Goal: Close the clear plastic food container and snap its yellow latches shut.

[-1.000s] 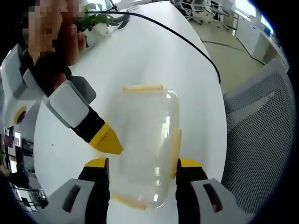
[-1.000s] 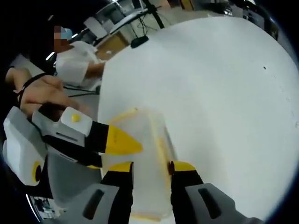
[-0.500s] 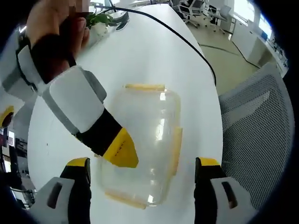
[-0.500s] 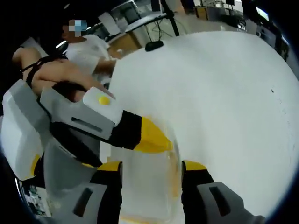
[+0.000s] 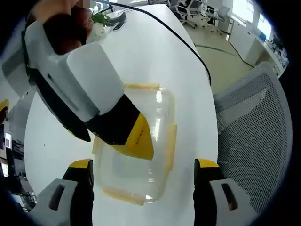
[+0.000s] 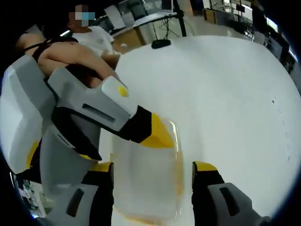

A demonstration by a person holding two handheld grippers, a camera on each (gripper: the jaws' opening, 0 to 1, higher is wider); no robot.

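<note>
The clear plastic container (image 5: 150, 117) lies on the white table (image 5: 141, 52) with its lid on. Yellow latches show at its far end (image 5: 141, 86), along its right side (image 5: 170, 146) and at its near end. My left gripper (image 5: 144, 165) is open wide, its jaws standing either side of the container and apart from it. The right gripper's yellow fingertip (image 5: 137, 141) reaches in from the upper left and rests over the lid. In the right gripper view the container (image 6: 146, 188) lies between the open jaws of my right gripper (image 6: 153, 168). The left gripper's yellow fingertip (image 6: 157, 134) is above it.
A grey mesh chair (image 5: 256, 117) stands close to the table's right edge. A black cable (image 5: 178, 35) runs across the far part of the table, past a small plant (image 5: 101, 19). A person in white (image 6: 96, 40) sits at the far left, and a black object (image 6: 161, 44) lies near the far edge.
Both grippers' jaws have spread wider than a second ago. The right gripper has moved further over the lid, and both cameras have come closer to the container.
</note>
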